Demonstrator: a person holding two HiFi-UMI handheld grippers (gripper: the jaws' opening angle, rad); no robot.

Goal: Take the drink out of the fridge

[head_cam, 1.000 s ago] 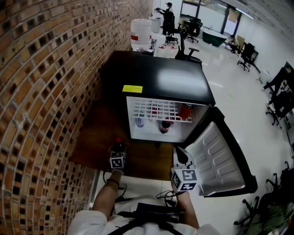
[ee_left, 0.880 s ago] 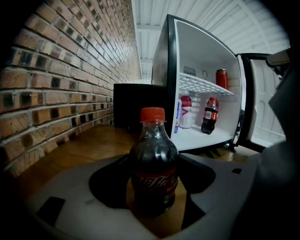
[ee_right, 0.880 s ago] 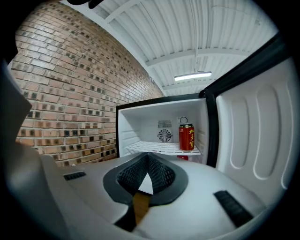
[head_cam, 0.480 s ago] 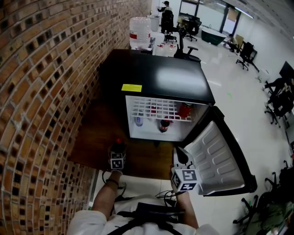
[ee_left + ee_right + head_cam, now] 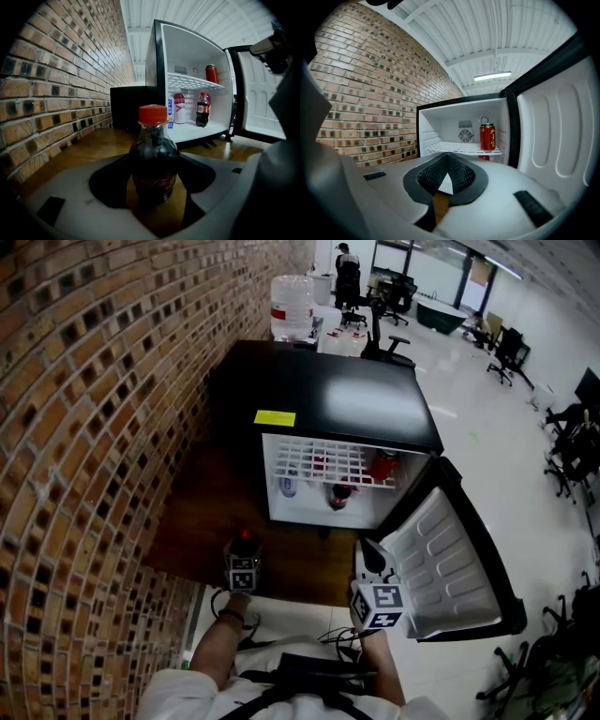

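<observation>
A cola bottle (image 5: 153, 161) with a red cap (image 5: 246, 535) stands upright between the jaws of my left gripper (image 5: 154, 187), whose black pads press its sides, low over the wooden floor. In the head view the left gripper (image 5: 243, 555) is in front of the open black mini fridge (image 5: 328, 399). Inside the fridge are a red can (image 5: 211, 74) on the wire shelf and a second cola bottle (image 5: 202, 109) below. My right gripper (image 5: 446, 176) is shut and empty, near the open door (image 5: 441, 559), facing the red can (image 5: 487, 137).
A brick wall (image 5: 84, 427) runs along the left. A pink-and-white bottle (image 5: 179, 108) stands on the fridge's lower level. A water jug (image 5: 292, 307) and office chairs (image 5: 384, 338) stand behind the fridge. The fridge door (image 5: 553, 126) stands wide open at the right.
</observation>
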